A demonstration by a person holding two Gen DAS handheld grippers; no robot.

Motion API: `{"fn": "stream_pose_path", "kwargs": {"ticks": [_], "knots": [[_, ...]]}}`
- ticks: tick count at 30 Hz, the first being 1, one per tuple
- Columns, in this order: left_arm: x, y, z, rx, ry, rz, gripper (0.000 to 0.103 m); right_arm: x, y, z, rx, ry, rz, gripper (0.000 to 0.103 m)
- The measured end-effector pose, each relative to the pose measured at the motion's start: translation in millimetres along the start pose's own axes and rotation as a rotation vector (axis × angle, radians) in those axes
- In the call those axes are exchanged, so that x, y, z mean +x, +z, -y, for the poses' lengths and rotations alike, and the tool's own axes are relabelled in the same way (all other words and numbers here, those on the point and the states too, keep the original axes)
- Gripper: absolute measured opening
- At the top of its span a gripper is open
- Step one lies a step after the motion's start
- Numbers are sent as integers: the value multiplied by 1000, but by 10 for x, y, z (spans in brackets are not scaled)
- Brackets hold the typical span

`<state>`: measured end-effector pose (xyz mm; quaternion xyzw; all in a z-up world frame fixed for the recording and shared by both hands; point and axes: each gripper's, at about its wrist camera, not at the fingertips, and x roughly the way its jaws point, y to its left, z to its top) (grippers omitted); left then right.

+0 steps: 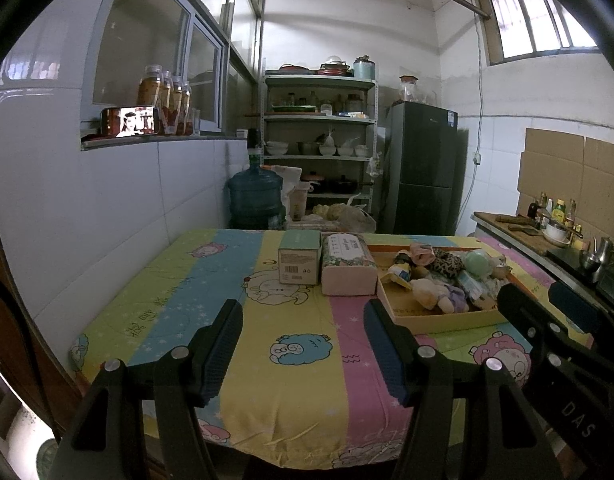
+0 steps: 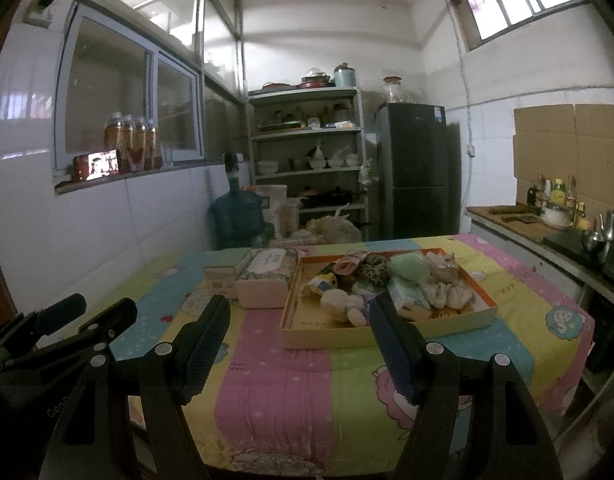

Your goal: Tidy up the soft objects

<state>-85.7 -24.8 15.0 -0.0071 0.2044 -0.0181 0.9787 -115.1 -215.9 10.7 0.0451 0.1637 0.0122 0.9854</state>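
Observation:
A shallow cardboard tray (image 2: pixel 327 334) (image 1: pixel 447 320) sits on the table's colourful striped cloth (image 2: pixel 275 392) (image 1: pixel 291 380). It holds a pile of soft things: a cream plush toy (image 2: pixel 341 302) (image 1: pixel 429 292), a green ball (image 2: pixel 407 266) (image 1: pixel 479 260), a leopard-print piece (image 2: pixel 377 266) (image 1: pixel 447 266) and several small packets. A tissue pack (image 2: pixel 265 276) (image 1: pixel 347 266) and a green box (image 1: pixel 299 256) (image 2: pixel 223 274) stand left of the tray. My left gripper (image 1: pixel 303 320) is open and empty over the near cloth. My right gripper (image 2: pixel 299 314) is open and empty, just in front of the tray.
A tiled wall runs along the left of the table. Beyond its far edge stand a blue water jug (image 1: pixel 255 196), a metal shelf (image 1: pixel 319 120) of dishes and a dark fridge (image 1: pixel 423 168). A counter (image 2: pixel 547 232) with bottles and a kettle lies to the right.

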Motion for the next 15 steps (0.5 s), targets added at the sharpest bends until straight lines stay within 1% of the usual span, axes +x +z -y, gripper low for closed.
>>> {"fn": "stream_pose_path", "kwargs": {"ticks": [12,14,15], "knots": [[-3,0,-31,-14,-14,3,64,20,18,-42,-2,9,-7,74],[-19,3,-36,-17,-15,4,64,24,17,-45,-2,10,-7,74],[-41,2,-33,-19,-15,6,66,18,15,-43,-3,9,-7,74]]}}
